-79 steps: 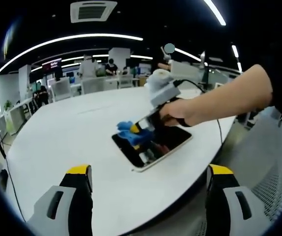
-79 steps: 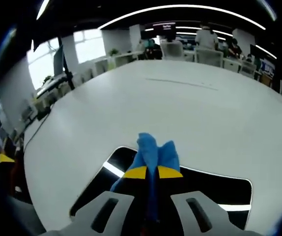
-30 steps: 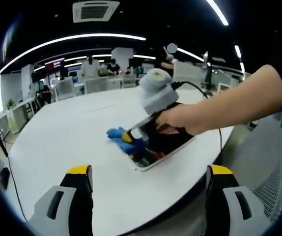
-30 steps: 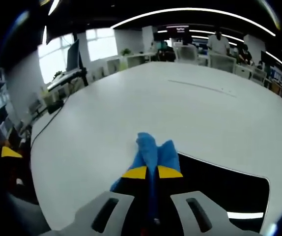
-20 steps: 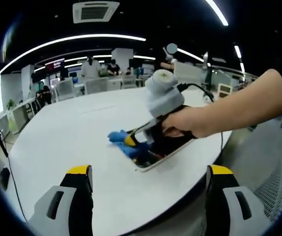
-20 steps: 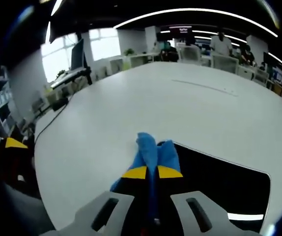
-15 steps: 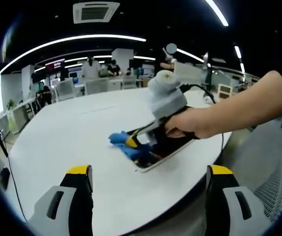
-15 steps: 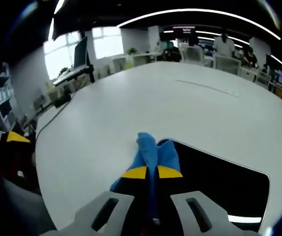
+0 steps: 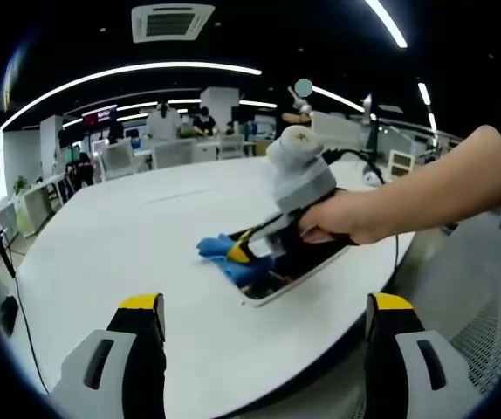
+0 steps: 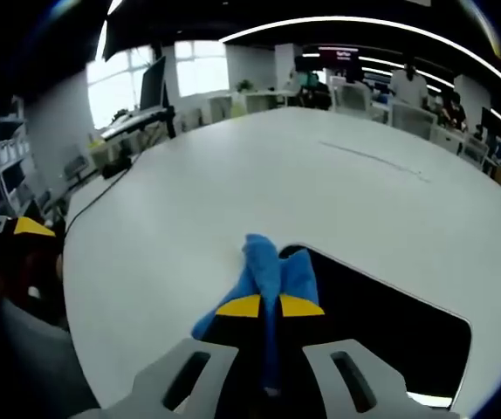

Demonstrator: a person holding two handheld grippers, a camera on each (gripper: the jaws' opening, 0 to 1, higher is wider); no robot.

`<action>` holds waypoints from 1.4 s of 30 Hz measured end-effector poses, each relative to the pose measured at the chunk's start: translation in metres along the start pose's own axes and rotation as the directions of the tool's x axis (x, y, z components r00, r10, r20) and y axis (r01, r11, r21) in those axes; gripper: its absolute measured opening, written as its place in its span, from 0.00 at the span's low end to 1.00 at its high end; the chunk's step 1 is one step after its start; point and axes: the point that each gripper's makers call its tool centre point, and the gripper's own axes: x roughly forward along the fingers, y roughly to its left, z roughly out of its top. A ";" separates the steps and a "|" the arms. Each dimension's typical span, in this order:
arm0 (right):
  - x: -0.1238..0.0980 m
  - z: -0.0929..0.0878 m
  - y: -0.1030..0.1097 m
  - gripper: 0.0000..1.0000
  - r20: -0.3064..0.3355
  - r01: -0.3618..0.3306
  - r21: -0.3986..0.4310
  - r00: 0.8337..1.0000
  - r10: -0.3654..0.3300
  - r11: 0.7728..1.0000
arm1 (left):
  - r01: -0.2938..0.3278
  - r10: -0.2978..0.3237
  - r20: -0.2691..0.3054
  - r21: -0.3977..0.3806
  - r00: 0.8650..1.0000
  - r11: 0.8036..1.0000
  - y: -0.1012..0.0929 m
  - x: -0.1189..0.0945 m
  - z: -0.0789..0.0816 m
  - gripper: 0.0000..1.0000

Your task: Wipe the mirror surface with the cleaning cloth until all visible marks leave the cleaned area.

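The mirror (image 9: 298, 264) is a dark rectangle in a white frame, lying flat on the white table (image 9: 128, 227) near its edge. A hand holds my right gripper (image 9: 242, 251) over the mirror's left end, shut on a blue cleaning cloth (image 9: 214, 247) that presses onto that corner. In the right gripper view the yellow-tipped jaws of the right gripper (image 10: 271, 305) pinch the cloth (image 10: 268, 260), which laps over the mirror's (image 10: 381, 305) edge onto the table. My left gripper (image 9: 268, 304) hangs back before the table edge, open and holding nothing.
The table (image 10: 233, 175) is wide and white, with a thin cable (image 9: 360, 161) behind the hand. A mesh chair (image 9: 486, 288) stands to the right of the table edge. Desks, chairs and people fill the far room. The left gripper's yellow tip (image 10: 25, 229) peeks in at the left.
The right gripper slid the cloth from the mirror's middle to its left corner and a little back. The left gripper has stayed still and open.
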 end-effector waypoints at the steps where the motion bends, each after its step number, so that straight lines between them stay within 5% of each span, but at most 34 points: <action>1: -0.001 -0.001 0.000 0.00 0.002 -0.001 -0.002 1.000 0.001 1.000 | -0.002 0.002 0.005 -0.001 1.000 1.000 0.000 0.000 0.001 0.95; 7: -0.005 -0.004 -0.005 0.00 -0.002 0.002 -0.035 1.000 -0.002 0.999 | -0.002 0.002 0.007 -0.002 1.000 1.000 0.000 0.000 0.001 0.96; 42: -0.042 -0.038 -0.065 0.00 -0.010 0.067 0.052 0.998 -0.067 0.996 | 0.006 -0.006 0.002 -0.006 1.000 1.000 -0.001 0.000 0.000 0.92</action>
